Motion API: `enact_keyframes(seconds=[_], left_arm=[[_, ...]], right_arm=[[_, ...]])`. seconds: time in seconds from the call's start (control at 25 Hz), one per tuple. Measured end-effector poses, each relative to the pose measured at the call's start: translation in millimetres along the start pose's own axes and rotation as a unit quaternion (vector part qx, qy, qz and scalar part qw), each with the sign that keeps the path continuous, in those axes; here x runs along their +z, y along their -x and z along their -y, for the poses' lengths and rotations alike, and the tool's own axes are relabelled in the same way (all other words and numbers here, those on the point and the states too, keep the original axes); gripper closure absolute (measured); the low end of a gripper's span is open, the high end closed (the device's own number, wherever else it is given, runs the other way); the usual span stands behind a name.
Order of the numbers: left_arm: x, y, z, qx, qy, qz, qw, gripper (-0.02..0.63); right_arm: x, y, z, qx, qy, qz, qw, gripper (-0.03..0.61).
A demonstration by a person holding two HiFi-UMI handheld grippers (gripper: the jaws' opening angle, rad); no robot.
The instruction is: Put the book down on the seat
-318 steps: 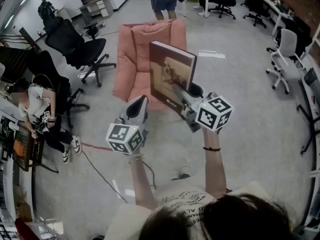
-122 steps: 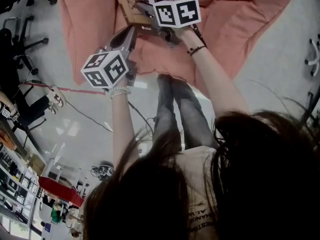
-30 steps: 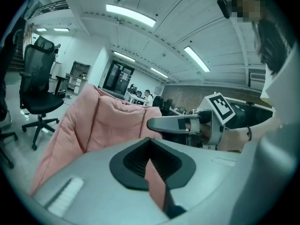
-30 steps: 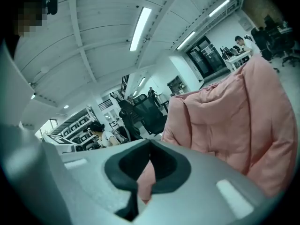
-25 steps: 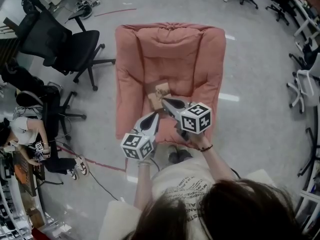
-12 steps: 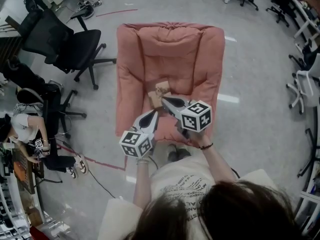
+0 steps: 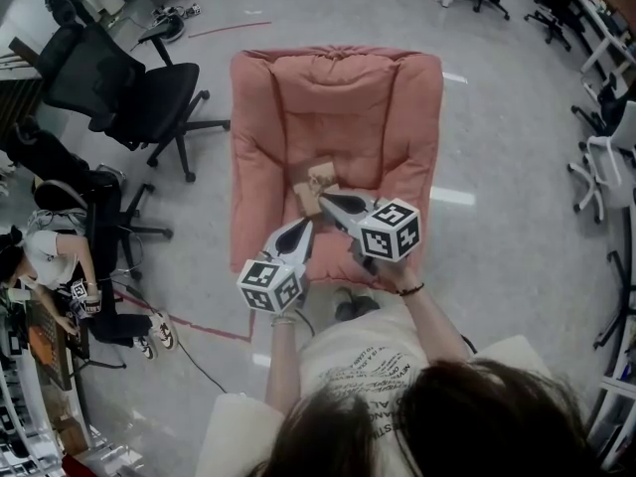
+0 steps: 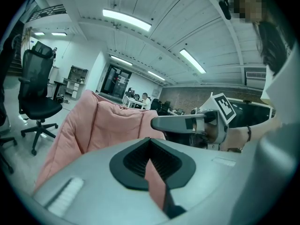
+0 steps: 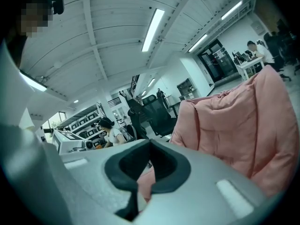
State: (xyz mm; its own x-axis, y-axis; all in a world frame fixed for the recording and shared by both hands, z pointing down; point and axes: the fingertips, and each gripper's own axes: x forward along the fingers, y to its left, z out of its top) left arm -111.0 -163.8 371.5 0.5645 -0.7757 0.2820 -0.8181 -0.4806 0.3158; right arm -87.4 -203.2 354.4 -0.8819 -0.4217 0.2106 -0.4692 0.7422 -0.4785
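A brown book lies flat on the cushion of the pink padded seat, near its middle. My right gripper is shut with nothing in it, and its tips hover at the book's near edge. The left gripper is lower and to the left, over the seat's front, also shut with nothing in it. In the left gripper view the right gripper points toward the pink seat. The right gripper view shows the pink seat but no book between the jaws.
Black office chairs stand left of the seat, and a person sits at a desk at the far left. A white chair is at the right. A cable and a red floor line run along the floor.
Earlier my right gripper held the book upright, then lowered it to the seat; now the book lies there, free. Over the last second both grippers have hardly moved.
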Motion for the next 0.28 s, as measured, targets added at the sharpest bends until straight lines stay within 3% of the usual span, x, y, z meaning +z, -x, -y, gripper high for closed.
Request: enact_keyframes(seconds=[0.28], left_arm=[[-2.6,4.5,2.7,-0.009,0.006,-0.004,0.9999,0.621]], right_arm=[[-0.6,2.5,-4.9,-0.004,-0.007,-0.001,1.0,0.575]])
